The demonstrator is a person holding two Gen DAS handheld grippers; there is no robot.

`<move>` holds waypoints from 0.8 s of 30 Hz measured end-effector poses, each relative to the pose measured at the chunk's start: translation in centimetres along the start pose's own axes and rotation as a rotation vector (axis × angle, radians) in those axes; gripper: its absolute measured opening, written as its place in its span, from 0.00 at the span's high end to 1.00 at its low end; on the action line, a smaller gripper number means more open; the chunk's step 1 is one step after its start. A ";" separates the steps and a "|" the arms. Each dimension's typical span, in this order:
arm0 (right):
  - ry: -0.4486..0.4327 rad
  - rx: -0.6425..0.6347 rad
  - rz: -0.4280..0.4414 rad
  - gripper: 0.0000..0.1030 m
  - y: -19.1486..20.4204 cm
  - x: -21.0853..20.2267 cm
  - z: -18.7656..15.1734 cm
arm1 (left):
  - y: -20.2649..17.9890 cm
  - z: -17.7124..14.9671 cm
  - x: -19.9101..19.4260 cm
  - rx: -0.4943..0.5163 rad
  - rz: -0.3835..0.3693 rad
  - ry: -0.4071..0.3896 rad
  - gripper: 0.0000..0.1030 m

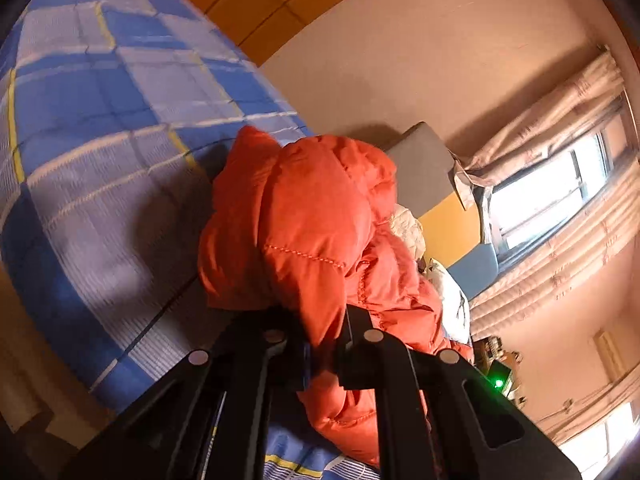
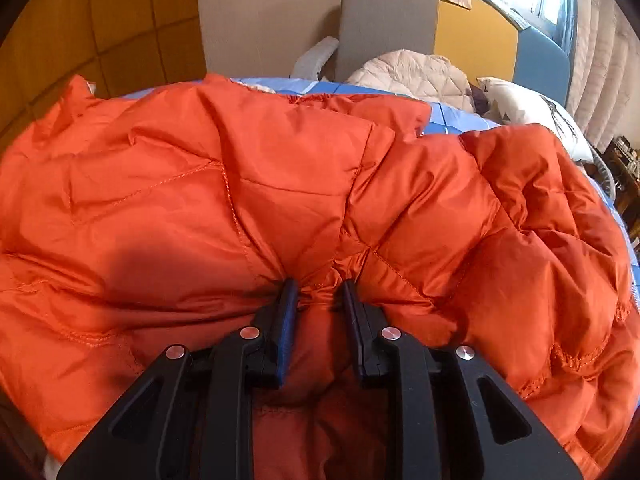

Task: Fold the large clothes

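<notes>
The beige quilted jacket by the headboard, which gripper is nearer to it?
Cannot tell. Both the left gripper and right gripper clamp the orange jacket, short of the beige jacket.

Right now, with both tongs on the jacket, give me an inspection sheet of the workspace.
Surface: bed with blue checked sheet, partly covered by the jacket.
Job's things: orange puffer jacket, spread and bunched on the bed, one part lifted.
Clutter: beige quilted garment and white pillow at the far end.
Grippers: left tongs shut on jacket fabric; right tongs pinching a jacket fold.
Cables: nothing seen.
Surroundings: grey, yellow and blue headboard, curtains, bright window, wooden wall panels.
</notes>
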State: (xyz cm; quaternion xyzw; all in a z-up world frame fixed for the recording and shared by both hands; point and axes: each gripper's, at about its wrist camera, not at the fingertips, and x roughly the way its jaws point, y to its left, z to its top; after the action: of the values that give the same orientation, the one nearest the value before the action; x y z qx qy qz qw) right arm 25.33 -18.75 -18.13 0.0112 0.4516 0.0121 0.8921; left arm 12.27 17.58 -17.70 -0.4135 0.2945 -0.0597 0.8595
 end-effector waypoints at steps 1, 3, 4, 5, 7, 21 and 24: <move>-0.011 0.032 0.023 0.77 -0.4 -0.6 -0.2 | -0.4 0.1 -0.2 0.016 -0.005 -0.006 0.93; -0.063 0.077 0.070 0.77 -1.0 -3.1 -1.1 | -1.0 0.1 -0.5 0.040 -0.016 -0.014 0.93; -0.081 0.074 0.083 0.77 -0.8 -4.1 -1.5 | -1.3 0.1 -0.7 0.056 -0.015 -0.017 0.93; -0.099 0.058 0.092 0.77 -0.3 -5.4 -2.3 | -1.7 0.1 -0.9 0.071 -0.014 -0.022 0.93; -0.111 0.025 0.108 0.77 0.7 -7.2 -4.0 | -2.3 0.0 -1.1 0.096 -0.012 -0.032 0.93; -0.010 -0.004 0.068 0.77 3.1 -3.9 -7.9 | -13.4 -2.9 -4.1 0.445 -0.070 -0.090 0.93; -0.029 0.100 0.152 0.77 1.6 -5.9 -8.2 | -16.0 -4.0 -4.7 0.537 -0.071 -0.109 0.92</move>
State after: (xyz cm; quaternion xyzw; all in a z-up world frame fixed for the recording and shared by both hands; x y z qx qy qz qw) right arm 15.17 -17.29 -18.16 0.0903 0.4363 0.0572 0.8934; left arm 8.46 6.10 -5.49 -0.1835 0.2068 -0.1433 0.9503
